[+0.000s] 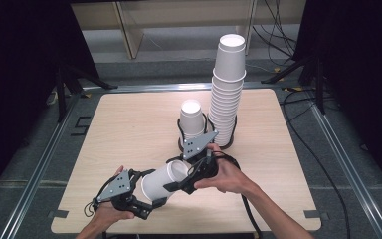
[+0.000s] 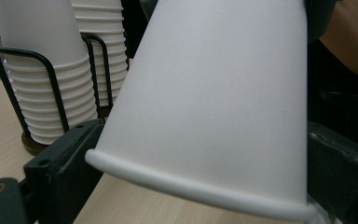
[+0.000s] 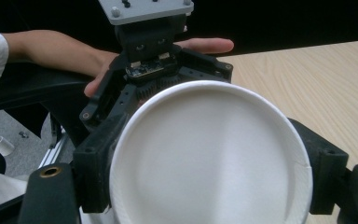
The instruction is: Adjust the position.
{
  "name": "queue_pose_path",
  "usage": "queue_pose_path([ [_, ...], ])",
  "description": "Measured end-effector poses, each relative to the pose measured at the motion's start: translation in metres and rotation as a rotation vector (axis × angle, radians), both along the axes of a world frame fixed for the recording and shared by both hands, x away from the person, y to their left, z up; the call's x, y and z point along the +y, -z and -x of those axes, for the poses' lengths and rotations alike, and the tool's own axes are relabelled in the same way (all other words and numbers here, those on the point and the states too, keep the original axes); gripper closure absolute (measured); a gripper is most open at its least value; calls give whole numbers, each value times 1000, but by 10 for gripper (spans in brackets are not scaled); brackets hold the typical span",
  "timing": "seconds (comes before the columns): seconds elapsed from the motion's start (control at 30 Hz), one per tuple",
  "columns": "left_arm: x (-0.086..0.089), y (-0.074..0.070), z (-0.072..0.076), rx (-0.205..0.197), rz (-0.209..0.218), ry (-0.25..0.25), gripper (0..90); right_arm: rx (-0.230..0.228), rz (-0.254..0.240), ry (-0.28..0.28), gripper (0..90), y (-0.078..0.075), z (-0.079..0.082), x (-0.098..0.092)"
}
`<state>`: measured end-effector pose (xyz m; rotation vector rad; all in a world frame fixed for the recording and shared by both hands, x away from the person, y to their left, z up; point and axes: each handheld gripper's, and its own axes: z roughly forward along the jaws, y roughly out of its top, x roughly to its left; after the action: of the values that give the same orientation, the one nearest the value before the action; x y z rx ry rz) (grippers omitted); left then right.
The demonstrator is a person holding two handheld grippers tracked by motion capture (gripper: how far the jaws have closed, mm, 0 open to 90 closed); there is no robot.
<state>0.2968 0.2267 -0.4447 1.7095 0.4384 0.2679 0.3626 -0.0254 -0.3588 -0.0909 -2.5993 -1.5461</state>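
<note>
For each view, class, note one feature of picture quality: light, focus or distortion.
High view: evenly lit table, sharp, surroundings nearly black. Left gripper view: the held cup looms large and soft, shading toward its right; the racked cups behind look crisper. Right gripper view: cup base close, softly shaded, dark background.

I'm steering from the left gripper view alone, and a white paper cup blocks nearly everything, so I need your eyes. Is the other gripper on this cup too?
Observer: Yes, the right gripper has a jaw on each side of the white paper cup's far end.
Operator: How does the cup lie?
Observer: Sideways, between that gripper and the left gripper, over the near part of the light wooden table.
Operator: Are the stacks behind it equal?
Observer: No, the tall stack of white cups towers over the short stack beside it.
</note>
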Motion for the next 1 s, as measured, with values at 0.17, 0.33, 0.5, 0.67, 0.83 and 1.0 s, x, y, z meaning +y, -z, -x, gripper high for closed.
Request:
queue_pose_path([
  [0.17, -1, 0, 0, -15, 15, 13, 73, 4, -6, -3, 243, 0, 0, 0],
  [0.33, 1, -2, 1, -4, -21, 8, 101, 9, -11, -5, 247, 1, -1, -1],
  [0.5, 3, -5, 1, -14, -44, 21, 128, 22, -13, -9, 248, 1, -2, -3],
  [0.67, 4, -7, 1, -14, -73, 29, 147, 29, -15, -5, 245, 2, -2, -2],
  [0.83, 7, -10, 1, -20, -90, 30, 158, 46, -21, -6, 243, 3, -4, -2],
  [1.0, 7, -11, 0, -20, -116, 29, 161, 66, -42, 4, 193, 3, -6, -3],
])
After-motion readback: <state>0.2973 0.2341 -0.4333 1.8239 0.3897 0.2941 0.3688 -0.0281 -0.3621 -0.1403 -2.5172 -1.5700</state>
